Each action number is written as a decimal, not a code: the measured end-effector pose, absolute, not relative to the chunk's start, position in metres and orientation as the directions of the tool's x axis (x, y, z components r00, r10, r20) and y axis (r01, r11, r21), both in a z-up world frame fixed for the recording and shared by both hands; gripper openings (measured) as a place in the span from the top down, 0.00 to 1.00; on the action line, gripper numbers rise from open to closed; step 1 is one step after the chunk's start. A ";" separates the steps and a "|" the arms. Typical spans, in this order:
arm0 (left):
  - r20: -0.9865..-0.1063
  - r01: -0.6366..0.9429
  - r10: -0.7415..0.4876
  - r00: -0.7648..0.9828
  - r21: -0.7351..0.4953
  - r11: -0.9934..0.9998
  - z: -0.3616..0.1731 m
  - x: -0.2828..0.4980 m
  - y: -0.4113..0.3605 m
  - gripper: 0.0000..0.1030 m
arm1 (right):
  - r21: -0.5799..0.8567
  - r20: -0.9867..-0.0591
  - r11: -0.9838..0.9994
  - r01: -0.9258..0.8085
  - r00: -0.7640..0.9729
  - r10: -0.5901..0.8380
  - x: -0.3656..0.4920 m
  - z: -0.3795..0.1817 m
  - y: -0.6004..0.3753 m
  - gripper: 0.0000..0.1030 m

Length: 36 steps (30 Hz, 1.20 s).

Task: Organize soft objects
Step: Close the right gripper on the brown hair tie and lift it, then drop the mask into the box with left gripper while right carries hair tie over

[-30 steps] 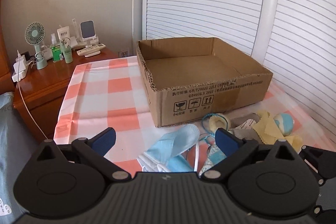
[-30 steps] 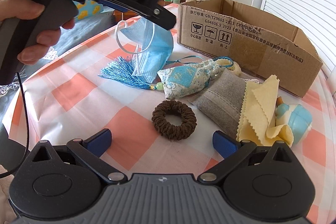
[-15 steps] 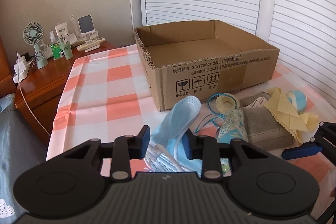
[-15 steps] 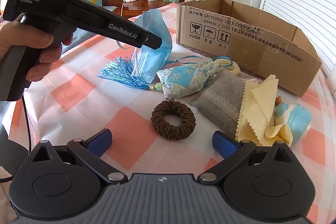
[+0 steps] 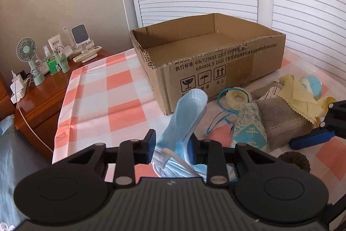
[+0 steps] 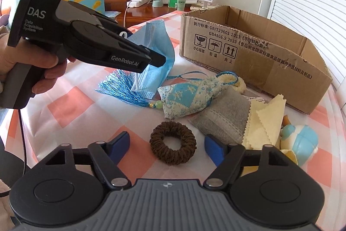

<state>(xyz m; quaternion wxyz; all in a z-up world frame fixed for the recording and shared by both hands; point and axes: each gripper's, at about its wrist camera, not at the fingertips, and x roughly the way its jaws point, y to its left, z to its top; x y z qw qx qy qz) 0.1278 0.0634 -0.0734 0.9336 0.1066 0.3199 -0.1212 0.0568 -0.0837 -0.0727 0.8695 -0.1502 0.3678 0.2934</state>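
Left wrist view gives you the cardboard box (image 5: 207, 53), standing empty on the checked worktop (image 5: 121, 101) just beyond your load. Your left tool (image 5: 172, 149) has its jaws drawn in on the blue face mask (image 5: 188, 114), lifted clear, so the carry looks under way; next you should swing it over the box rim and let go. Your right tool (image 6: 166, 143) hangs wide open, holding nothing, straddling the brown hair tie (image 6: 173, 145) beside the patterned sachet (image 6: 190, 96).

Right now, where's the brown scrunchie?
Right wrist view: brown scrunchie lies on the checked cloth between the open right hand-held gripper fingers, just before the blue sachet.
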 end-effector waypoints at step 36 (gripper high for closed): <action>-0.517 0.354 -0.181 0.836 0.258 0.899 0.020 0.150 0.051 0.95 | -0.173 -0.628 0.811 -0.559 0.697 0.346 0.069 0.003 -0.113 0.59</action>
